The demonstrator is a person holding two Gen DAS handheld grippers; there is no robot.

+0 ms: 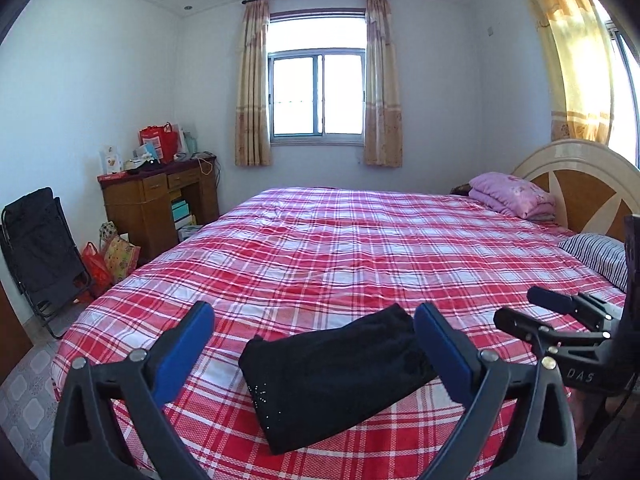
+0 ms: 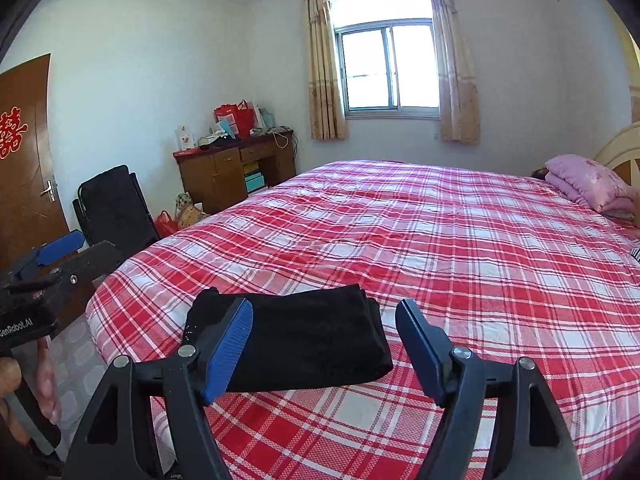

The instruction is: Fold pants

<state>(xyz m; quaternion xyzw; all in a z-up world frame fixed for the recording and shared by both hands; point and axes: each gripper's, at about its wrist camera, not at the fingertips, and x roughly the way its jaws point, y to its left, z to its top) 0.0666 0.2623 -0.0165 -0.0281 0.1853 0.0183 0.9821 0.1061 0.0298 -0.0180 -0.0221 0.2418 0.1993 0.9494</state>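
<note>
- L hand-held gripper [image 1: 314, 340]: jaws spread wide, nothing between the pads; hangs clear above the bed, prob. let go on purpose.
- R hand-held gripper [image 2: 324, 340]: also open & empty, alongside the L one, aimed down at the same spot.
- Pants [image 1: 336, 376]: black, compact folded rectangle w/ layers stacked, flat near the bed's foot corner, untouched. Fold looks done.
- Bed [image 1: 400, 248]: red plaid cover, serves as folding surface.
- Pink quilt [image 1: 512, 194]: folded by headboard, well apart.
</note>
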